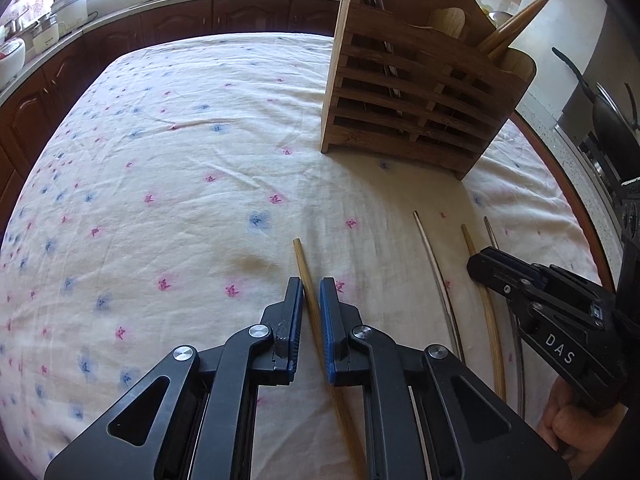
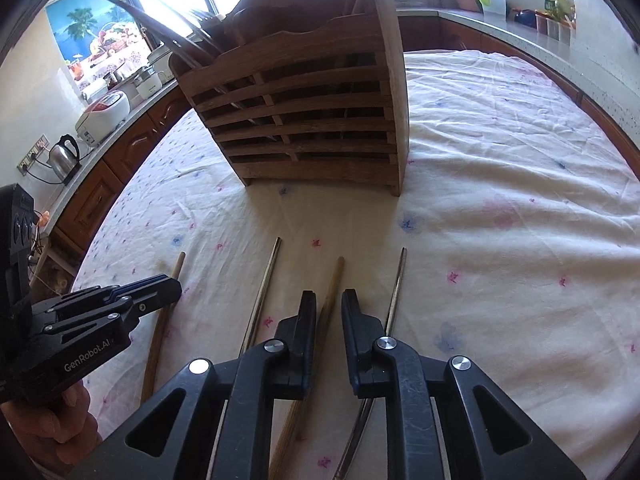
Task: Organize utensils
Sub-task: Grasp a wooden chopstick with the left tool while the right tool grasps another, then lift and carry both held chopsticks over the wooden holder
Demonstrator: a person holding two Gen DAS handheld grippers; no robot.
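Four chopsticks lie loose on the floral tablecloth (image 1: 160, 160), roughly parallel, tips toward the slatted wooden utensil holder (image 1: 416, 96) standing at the far side of the table; laid out this way, each can be taken singly along its length.

Leftmost: a bamboo chopstick (image 1: 310, 300). The left tongs (image 1: 311, 300) straddle it, pads either side with a thin gap showing against the right pad. Narrowed around it but not visibly clenched (a closing grasp, I judge).

Next: a metal chopstick (image 2: 262, 292), untouched, lying between the two tongs.

Next: a second bamboo chopstick (image 2: 330, 304). The right tongs (image 2: 329, 308) sit over it, fingers parted with clear space each side; released, nothing held. Placement suggests a matching pickup, one stick per hand.

Rightmost: a second metal chopstick (image 2: 396, 292), just beside the right finger, free.

The holder already carries chopsticks and a wooden spoon, leaning out of its top. Compartments open upward, so each stick will likely need tipping upright before dropping in.
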